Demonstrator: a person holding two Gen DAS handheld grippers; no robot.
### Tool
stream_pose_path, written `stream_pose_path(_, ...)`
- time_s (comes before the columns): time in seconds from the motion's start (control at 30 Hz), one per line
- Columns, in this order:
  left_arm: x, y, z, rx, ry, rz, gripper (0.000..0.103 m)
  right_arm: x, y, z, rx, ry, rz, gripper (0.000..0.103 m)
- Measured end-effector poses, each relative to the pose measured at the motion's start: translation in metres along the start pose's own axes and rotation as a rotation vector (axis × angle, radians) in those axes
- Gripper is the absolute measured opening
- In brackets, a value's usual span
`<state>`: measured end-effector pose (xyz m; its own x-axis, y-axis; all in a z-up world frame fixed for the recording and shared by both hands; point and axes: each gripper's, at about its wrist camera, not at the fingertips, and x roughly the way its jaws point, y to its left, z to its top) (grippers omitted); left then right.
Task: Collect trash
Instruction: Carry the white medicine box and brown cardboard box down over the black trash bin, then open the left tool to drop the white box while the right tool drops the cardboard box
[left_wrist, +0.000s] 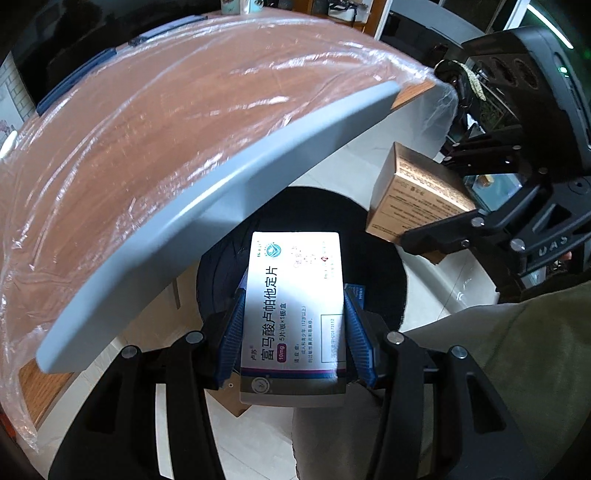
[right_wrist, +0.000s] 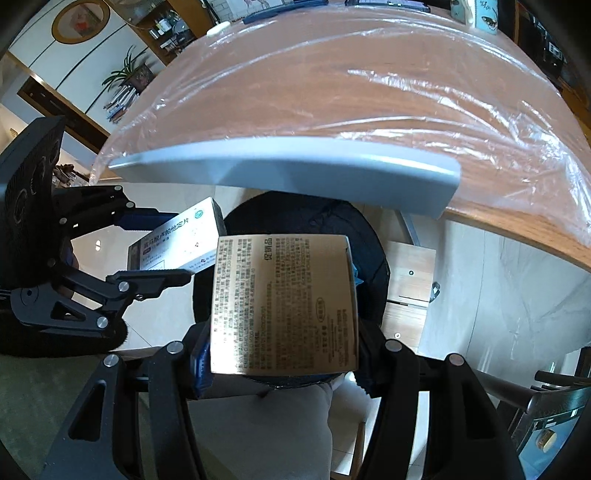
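My left gripper (left_wrist: 293, 295) is shut on a white medicine box (left_wrist: 295, 306) with black print, its blue pads pressing both long sides. The box hangs over the round dark opening of a black trash bin (left_wrist: 384, 273) on the floor below the table edge. At the right of the same view, the right gripper (left_wrist: 436, 206) holds a gold-brown carton (left_wrist: 410, 192). In the right wrist view that gold carton (right_wrist: 282, 306) fills the jaws of my right gripper (right_wrist: 282, 321), also above the black bin (right_wrist: 369, 266). The left gripper (right_wrist: 162, 251) with the white box (right_wrist: 177, 240) shows at the left.
A wooden table (left_wrist: 155, 122) under crinkled clear plastic, with a grey rim (left_wrist: 207, 206), overhangs the bin. A wooden stool or chair part (right_wrist: 410, 273) stands right of the bin on the pale tiled floor. A person's grey and olive clothing (left_wrist: 517, 369) lies at the bottom.
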<state>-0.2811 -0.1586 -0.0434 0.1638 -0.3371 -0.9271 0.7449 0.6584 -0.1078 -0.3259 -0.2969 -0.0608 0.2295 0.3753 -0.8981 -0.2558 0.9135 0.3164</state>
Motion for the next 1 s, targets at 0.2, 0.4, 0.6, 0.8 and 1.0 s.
stream_pose_path(0.2,0.021,0.005,-0.003,-0.018,0.035,0.027,0.052,0.021,0.001,0.001,-0.006,0.023,-0.017,0.057)
stream_pose_path(0.4,0.036,0.009,-0.008,-0.032,0.063,0.051,0.052,0.042,0.003,0.002,-0.014,0.051,-0.030,0.057)
stream_pose_path(0.6,0.049,0.006,-0.011,-0.036,0.087,0.060,0.052,0.060,0.007,0.002,-0.029,0.075,-0.042,0.057)
stream_pose_path(0.8,0.058,0.003,-0.012,-0.041,0.099,0.054,0.058,0.069,0.010,0.004,-0.019,0.089,-0.038,0.071)
stream_pose_path(1.0,0.042,0.005,-0.014,-0.098,0.078,0.034,0.070,0.049,0.005,0.000,0.014,0.056,-0.047,0.077)
